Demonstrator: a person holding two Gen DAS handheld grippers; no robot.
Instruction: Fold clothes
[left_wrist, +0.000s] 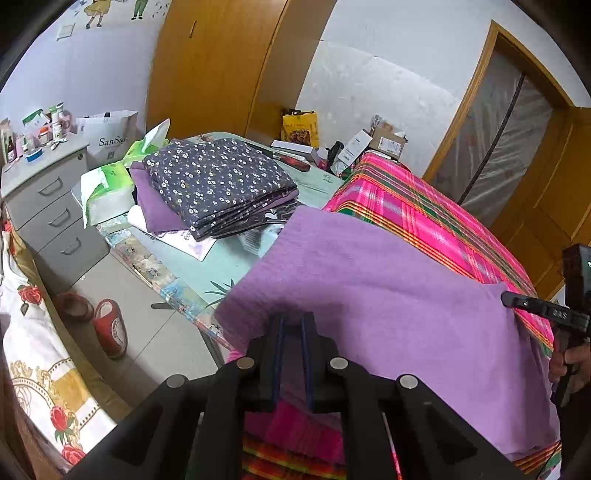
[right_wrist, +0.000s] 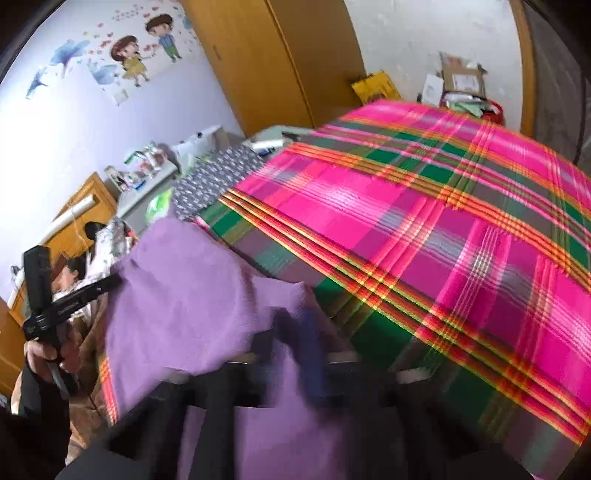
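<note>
Your left gripper (left_wrist: 293, 325) pinches the near edge of the purple cloth (left_wrist: 369, 288); your right gripper (right_wrist: 295, 332), blurred, seems pinched on it too. The cloth spreads toward 12 o'clock over the plaid cover (right_wrist: 424, 221), long axis 9-to-3 between both.

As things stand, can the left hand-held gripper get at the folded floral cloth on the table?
Probably not yet: the left hand-held gripper is shut on the purple cloth, and the floral cloth lies farther off.
</note>
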